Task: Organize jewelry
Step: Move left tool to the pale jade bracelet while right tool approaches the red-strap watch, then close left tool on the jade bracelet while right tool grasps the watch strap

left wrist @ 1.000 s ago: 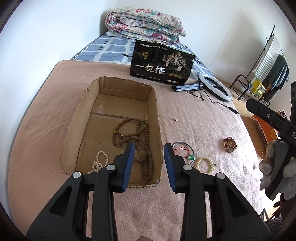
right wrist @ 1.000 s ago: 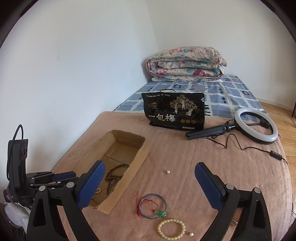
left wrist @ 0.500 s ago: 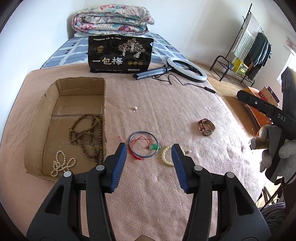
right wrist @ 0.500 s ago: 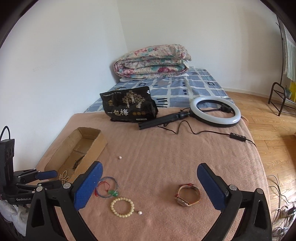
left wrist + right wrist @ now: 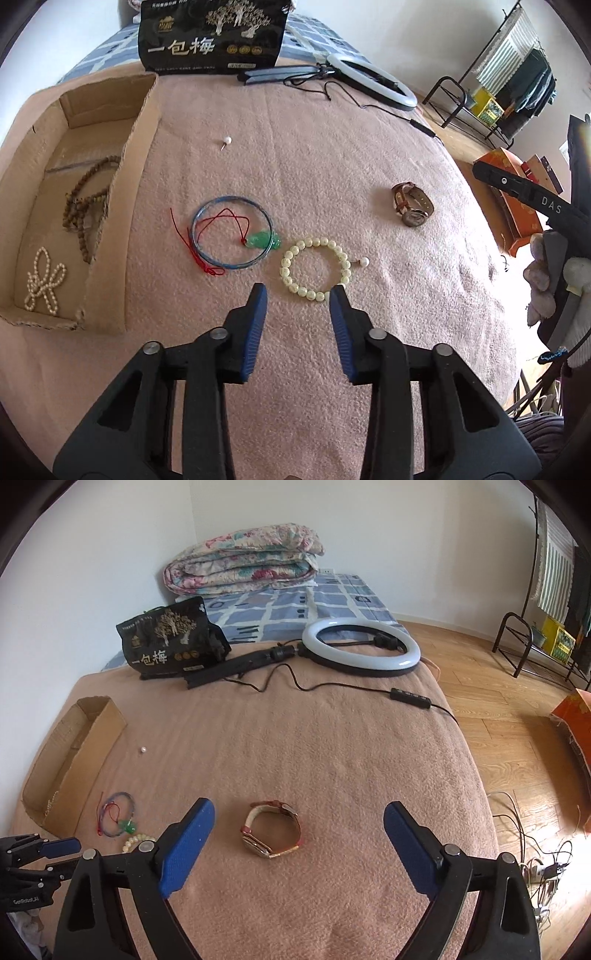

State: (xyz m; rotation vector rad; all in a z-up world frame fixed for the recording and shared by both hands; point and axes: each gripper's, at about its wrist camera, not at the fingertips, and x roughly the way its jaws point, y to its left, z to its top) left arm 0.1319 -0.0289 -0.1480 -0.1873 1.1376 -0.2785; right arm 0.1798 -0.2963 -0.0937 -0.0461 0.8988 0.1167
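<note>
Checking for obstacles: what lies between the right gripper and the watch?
Nothing: only bare blanket separates the closing right gripper from the watch, seen in the right wrist view.

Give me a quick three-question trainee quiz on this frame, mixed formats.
1. True or false: the wristwatch already lies inside the cardboard box.
2. Multiple choice: which piece lies just ahead of the left gripper? A) cream bead bracelet B) brown bead necklace C) ring light
3. Fill in: the green pendant hangs on a ____ cord.

Key:
1. False. It lies on the pink blanket, ahead of the right gripper, whose jaws are closing with nothing between them.
2. A. The left gripper's jaws are closing, nothing held yet.
3. Red.
</note>
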